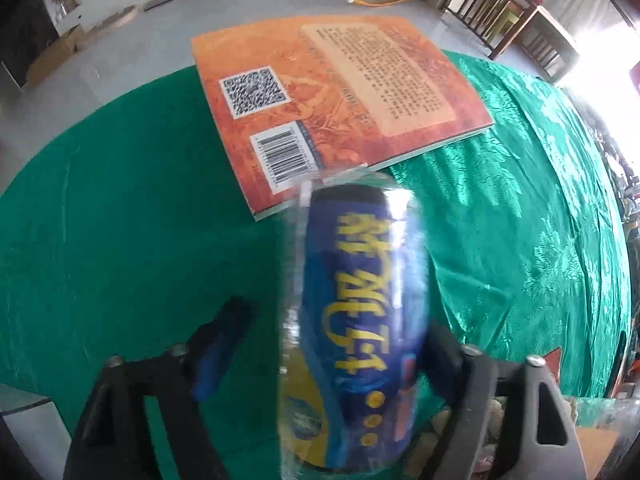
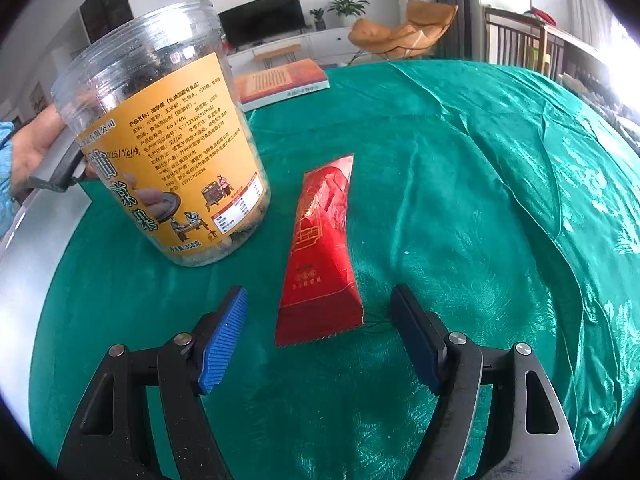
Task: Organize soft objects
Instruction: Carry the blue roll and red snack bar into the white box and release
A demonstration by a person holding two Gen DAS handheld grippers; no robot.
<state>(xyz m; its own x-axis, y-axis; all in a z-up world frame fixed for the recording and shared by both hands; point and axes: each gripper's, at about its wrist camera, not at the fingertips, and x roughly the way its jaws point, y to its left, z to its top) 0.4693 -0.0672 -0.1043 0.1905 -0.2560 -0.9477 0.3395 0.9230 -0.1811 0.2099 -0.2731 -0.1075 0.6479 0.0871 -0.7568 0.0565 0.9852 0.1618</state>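
Green satin cloth covers the desk (image 2: 460, 184), creased toward the right of the right wrist view, with a living room behind; the red sachet (image 2: 320, 256) lies flat at the centre of that frame, its serrated near end between the spread fingers of the right tongs (image 2: 320, 336), which are released and grasp nothing; judging by its crinkled foil, the sachet is light, soft and rather slippery, so it would best be pinched across its wider lower end, where the seam gives some stiffness; the clear snack jar (image 2: 160, 140) fills the upper left, tilted and raised off the cloth, with a hand partly visible behind it; in the left wrist view the same jar (image 1: 356, 320) sits blurred between the left tongs (image 1: 332, 356), which appear clenched on it, though the right finger is mostly hidden; rigid, bulky and smooth-walled, it could slide; an orange book (image 1: 340, 100) lies beyond, well apart from the sachet; nothing blocks the sachet
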